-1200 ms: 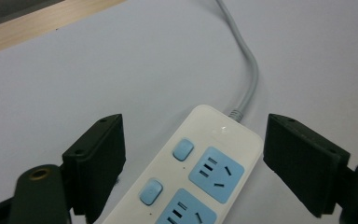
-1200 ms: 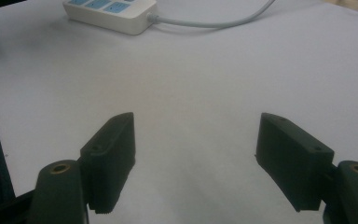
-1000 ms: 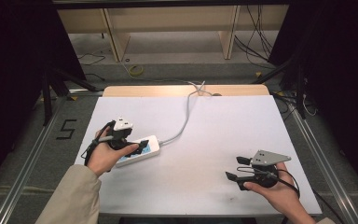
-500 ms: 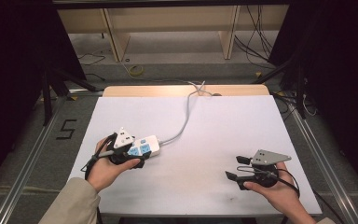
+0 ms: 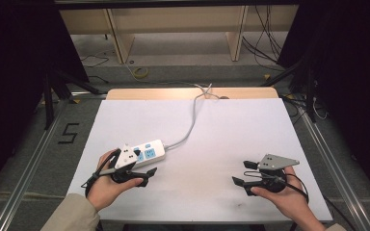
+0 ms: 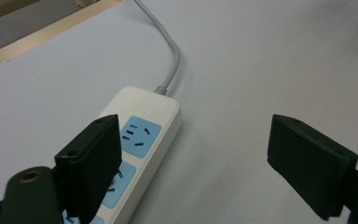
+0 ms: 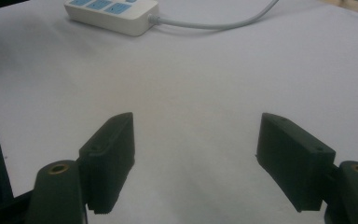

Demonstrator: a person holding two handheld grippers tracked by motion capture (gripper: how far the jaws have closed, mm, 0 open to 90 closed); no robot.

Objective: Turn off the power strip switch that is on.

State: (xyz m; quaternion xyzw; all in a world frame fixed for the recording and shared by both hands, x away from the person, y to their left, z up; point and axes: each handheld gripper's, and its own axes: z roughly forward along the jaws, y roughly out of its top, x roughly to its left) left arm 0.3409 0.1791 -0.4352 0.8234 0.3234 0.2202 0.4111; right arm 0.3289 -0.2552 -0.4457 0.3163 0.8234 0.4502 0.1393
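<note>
The white plastic power strip with light-blue socket faces and a grey cord lay flat; the left claw hovered just beside it, jaws apart.

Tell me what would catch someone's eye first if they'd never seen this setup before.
Probably the white power strip with blue sockets, lying left of centre on the white table, its grey cord curving to the far edge. The left gripper sits right beside it with jaws wide open, one jaw over the strip's top in the left gripper view. The right gripper rests open over bare table at the near right.
</note>
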